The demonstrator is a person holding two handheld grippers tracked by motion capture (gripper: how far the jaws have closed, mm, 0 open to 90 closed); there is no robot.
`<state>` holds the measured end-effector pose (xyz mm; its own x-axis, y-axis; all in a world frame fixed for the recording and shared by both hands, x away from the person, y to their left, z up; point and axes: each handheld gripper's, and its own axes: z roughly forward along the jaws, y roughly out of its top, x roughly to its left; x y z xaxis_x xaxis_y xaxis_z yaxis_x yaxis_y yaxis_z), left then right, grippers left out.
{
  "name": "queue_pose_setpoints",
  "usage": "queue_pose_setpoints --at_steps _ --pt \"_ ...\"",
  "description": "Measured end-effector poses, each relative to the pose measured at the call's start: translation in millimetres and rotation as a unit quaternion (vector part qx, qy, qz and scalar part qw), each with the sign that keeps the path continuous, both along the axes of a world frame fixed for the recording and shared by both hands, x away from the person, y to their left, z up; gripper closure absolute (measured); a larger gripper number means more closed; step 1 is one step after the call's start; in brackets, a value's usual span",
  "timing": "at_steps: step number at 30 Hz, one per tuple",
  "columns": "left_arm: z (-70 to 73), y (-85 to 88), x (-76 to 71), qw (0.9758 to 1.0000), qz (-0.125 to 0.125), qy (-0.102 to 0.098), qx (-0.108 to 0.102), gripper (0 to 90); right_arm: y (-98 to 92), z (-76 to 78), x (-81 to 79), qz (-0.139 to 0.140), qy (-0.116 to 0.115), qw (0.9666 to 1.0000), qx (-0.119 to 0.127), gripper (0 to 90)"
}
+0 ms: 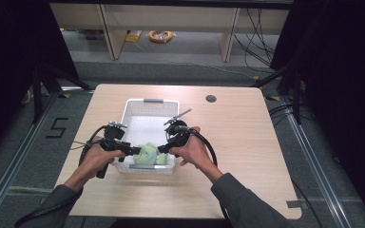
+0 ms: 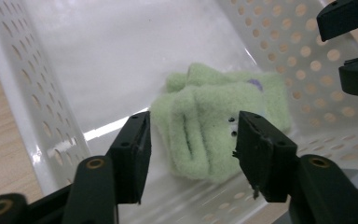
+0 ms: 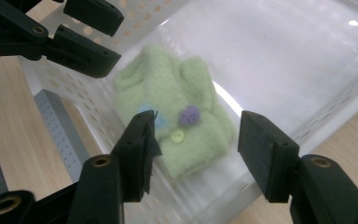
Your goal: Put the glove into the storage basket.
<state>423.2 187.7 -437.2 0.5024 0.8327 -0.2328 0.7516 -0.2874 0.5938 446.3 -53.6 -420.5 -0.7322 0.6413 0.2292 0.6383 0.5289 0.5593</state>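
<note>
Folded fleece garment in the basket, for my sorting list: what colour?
Pale green fleece garment, clearest in the right gripper view.

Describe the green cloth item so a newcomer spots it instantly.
On the wooden table sits a white perforated basket. At its near end, between the two grippers, lies a folded pale green fleece garment, the basket's only contents, with a yellow button and a purple pompom.

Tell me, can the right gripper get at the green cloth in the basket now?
Probably yes. The right gripper hangs just above the green cloth with its jaws open, and nothing lies between them. The left gripper is close, but beside it, not over the cloth.
</note>
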Motion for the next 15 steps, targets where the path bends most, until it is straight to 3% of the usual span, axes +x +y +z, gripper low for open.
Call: queue_pose_setpoints --at_steps 4,5,8,9,10,11,15 --pt "1.8 -1.5 -2.4 1.0 0.0 0.004 -0.004 38.8 -5.9 3.0 -1.5 -0.008 0.006 0.9999 0.004 44.9" --pt "2.2 -2.2 -2.9 1.0 0.003 0.007 -0.003 37.4 -7.6 3.0 -1.1 0.004 -0.011 0.9999 0.01 44.2" --pt "1.5 -1.8 -3.6 1.0 0.004 0.005 -0.003 34.0 -11.7 4.5 -2.8 0.008 -0.012 0.9997 0.02 42.5" --pt "1.7 -1.4 -3.9 1.0 0.006 0.007 -0.004 33.0 -12.3 6.5 -5.6 -0.009 0.009 0.9998 0.013 42.3" --pt "1.7 -0.9 -4.0 0.9999 0.007 0.008 -0.006 32.3 -13.2 6.9 -6.4 -0.011 0.006 0.9998 0.015 41.8" --pt "1.6 -0.5 -4.3 0.9999 0.01 0.004 -0.01 31.9 -14.8 6.1 -5.0 0.008 -0.013 0.9995 0.026 41.5" --pt "4.0 1.3 -6.3 0.9994 0.024 -0.004 -0.023 30.2 -20.4 7.8 -6.1 0.01 -0.01 0.9992 0.038 40.6"
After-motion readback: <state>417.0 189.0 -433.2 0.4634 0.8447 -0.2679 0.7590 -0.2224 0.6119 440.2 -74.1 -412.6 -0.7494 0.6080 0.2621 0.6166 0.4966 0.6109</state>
